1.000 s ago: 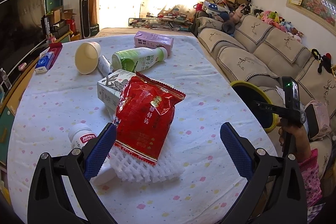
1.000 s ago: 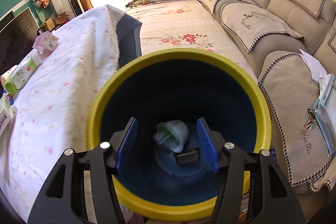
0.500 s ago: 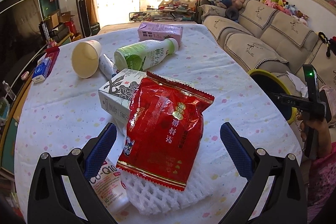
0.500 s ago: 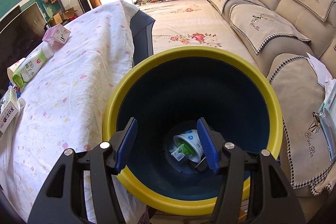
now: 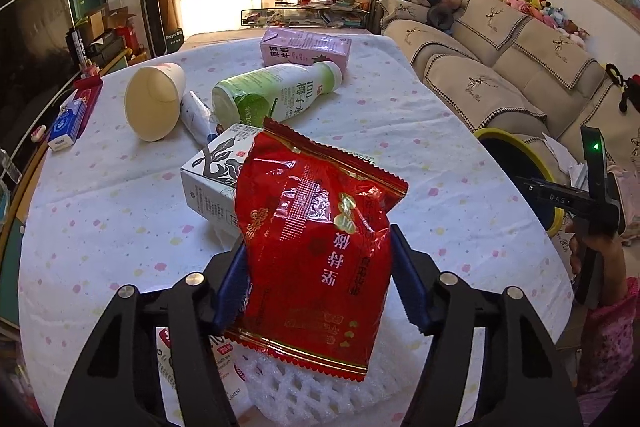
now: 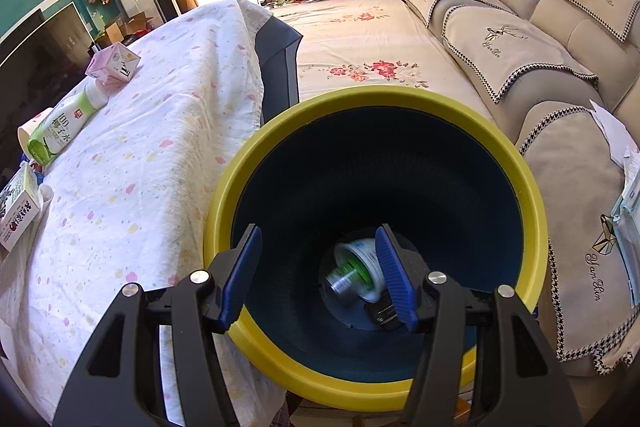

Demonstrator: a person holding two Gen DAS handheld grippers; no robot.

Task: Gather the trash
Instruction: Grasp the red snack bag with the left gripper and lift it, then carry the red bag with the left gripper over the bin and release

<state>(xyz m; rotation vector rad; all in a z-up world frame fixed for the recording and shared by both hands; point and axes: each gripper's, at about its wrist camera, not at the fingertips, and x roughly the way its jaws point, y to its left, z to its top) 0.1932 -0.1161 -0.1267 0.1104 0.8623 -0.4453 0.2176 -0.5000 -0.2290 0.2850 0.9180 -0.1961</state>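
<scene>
Closing just now, the jaws of my left gripper [image 5: 316, 281] press both blue pads against the sides of one red bag [image 5: 316, 247], which stands between them, its lower edge over a white foam net [image 5: 304, 391].

Count on the table [image 5: 420, 131], left to right in the left view: one blue tissue pack [image 5: 68, 125], one paper cup [image 5: 154, 99] on its side, one small white tube [image 5: 196, 117], one white carton [image 5: 216, 179] touching the bag's left edge, one green bottle [image 5: 276, 95] lying flat, one pink carton [image 5: 306, 47] behind it. One white pill bottle [image 5: 200, 359] lies under my left finger, partly hidden.

My right gripper [image 6: 318, 277] hangs over the one bin [image 6: 240, 163], yellow-rimmed, beside the table's right edge. Its jaws stand apart with nothing between the pads. At the bin's bottom I count one white cup [image 6: 360, 267], one green-labelled can [image 6: 340, 281], blurred, and one dark item I cannot identify.
</scene>
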